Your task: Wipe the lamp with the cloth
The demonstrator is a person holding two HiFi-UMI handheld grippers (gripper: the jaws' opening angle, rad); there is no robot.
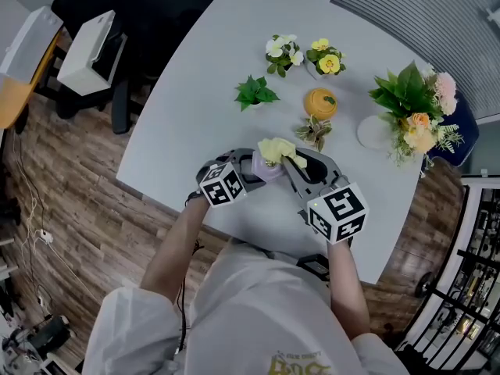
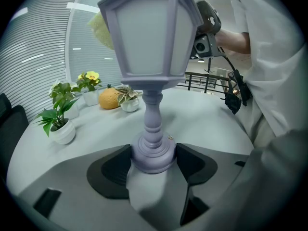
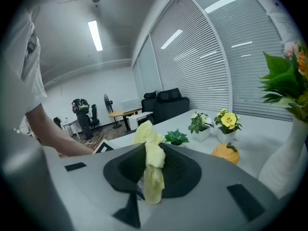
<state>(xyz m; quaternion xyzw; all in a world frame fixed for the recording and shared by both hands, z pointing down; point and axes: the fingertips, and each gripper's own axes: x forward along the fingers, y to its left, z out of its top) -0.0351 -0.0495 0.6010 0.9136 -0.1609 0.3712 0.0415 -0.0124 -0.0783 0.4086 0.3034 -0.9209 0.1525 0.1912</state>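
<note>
A lilac lantern-shaped lamp (image 2: 153,47) stands upright on the white table (image 1: 195,116), and my left gripper (image 2: 153,158) is shut on its round base (image 2: 153,154). In the head view the lamp (image 1: 267,169) sits between both grippers near the table's front edge. My right gripper (image 3: 150,170) is shut on a pale yellow cloth (image 3: 151,165), bunched between the pads. From above, the cloth (image 1: 278,150) lies against the lamp's top. In the left gripper view a bit of the cloth (image 2: 102,29) shows behind the lamp's upper left side.
Small potted plants (image 1: 255,94), (image 1: 283,53), (image 1: 326,58), (image 1: 314,131) and an orange pumpkin-shaped pot (image 1: 320,103) stand behind the lamp. A white vase of flowers (image 1: 414,116) is at the right. Chairs (image 1: 94,49) stand beyond the table's left edge.
</note>
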